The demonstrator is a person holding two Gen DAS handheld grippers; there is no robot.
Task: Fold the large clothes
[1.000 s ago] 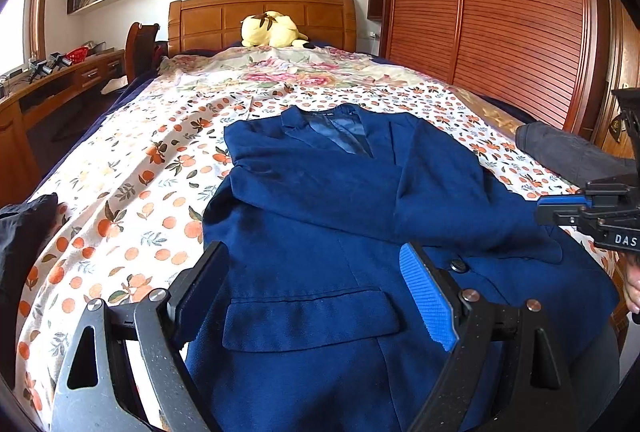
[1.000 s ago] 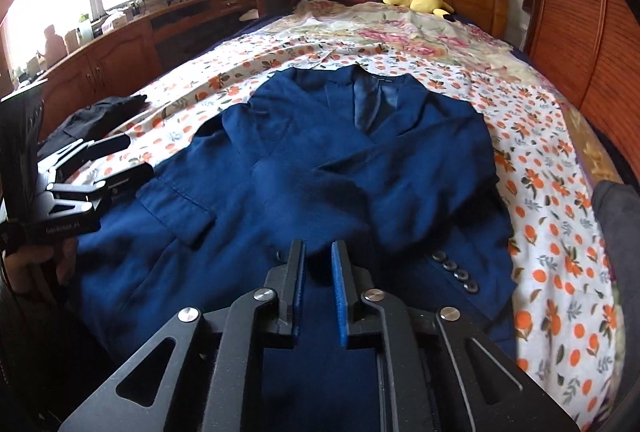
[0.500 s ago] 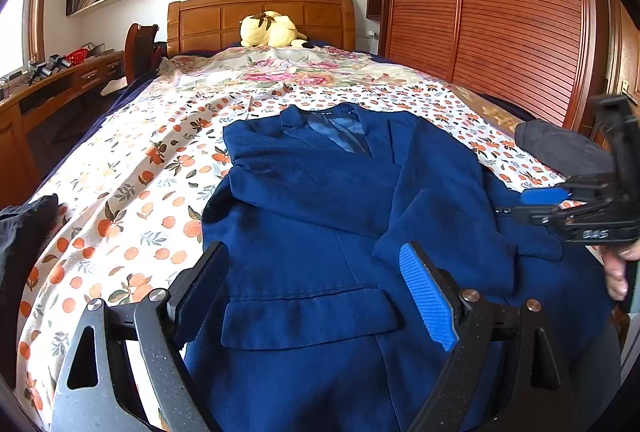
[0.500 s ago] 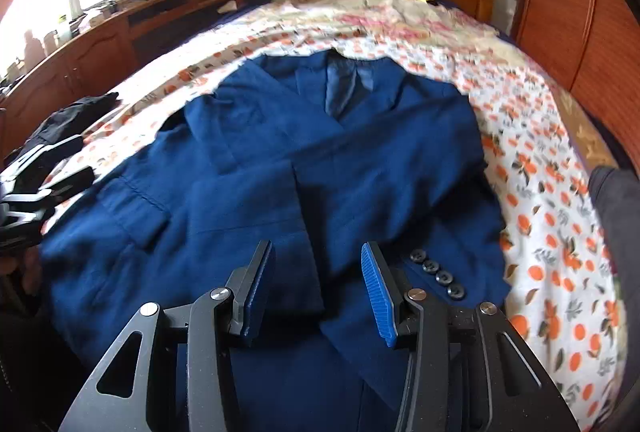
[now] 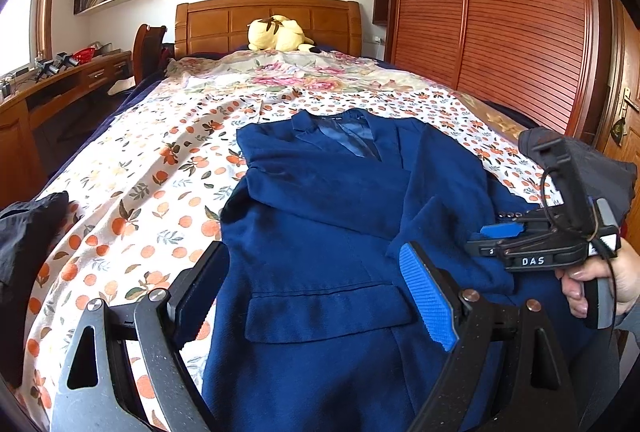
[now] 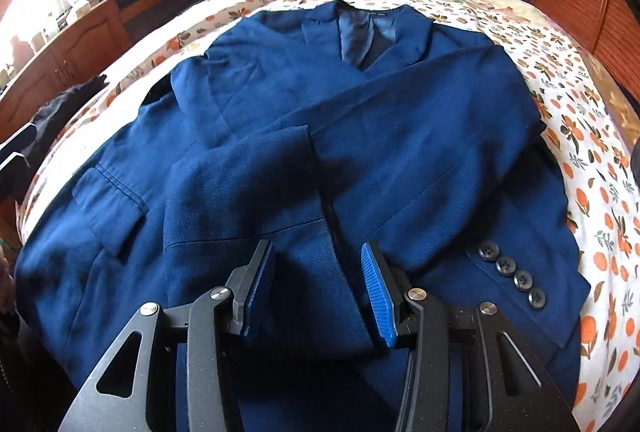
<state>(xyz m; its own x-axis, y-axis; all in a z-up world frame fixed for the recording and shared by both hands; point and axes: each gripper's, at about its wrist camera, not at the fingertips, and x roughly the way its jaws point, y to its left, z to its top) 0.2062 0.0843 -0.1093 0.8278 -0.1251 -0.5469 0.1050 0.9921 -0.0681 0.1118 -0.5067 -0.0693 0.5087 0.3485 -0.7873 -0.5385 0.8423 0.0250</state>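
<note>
A dark blue jacket [image 5: 328, 216] lies face up on the bed, collar toward the headboard, both sleeves folded across its chest. In the right wrist view the jacket [image 6: 400, 104] fills the frame, and one sleeve's buttoned cuff [image 6: 508, 272] rests at the lower right. My right gripper [image 6: 316, 252] hovers low over the jacket's lower front. Its jaws are open, with cloth beneath them but nothing pinched. From the left wrist it appears as the right gripper [image 5: 492, 232], held by a hand at the jacket's right edge. My left gripper [image 5: 312, 256] stands wide open above the pocket flap [image 5: 328, 308], holding nothing.
A floral bedspread [image 5: 152, 184] covers the bed. A yellow plush toy [image 5: 276, 32] sits by the wooden headboard. A black garment [image 5: 28, 232] lies at the bed's left edge and a grey one [image 5: 600, 168] at the right. A wooden wardrobe [image 5: 500, 12] lines the right, a desk [image 5: 60, 84] the left.
My right gripper went from nearly shut to open and dropped closer to the jacket's lower front. The sleeve now lies flat across the chest. The left gripper has stayed still.
</note>
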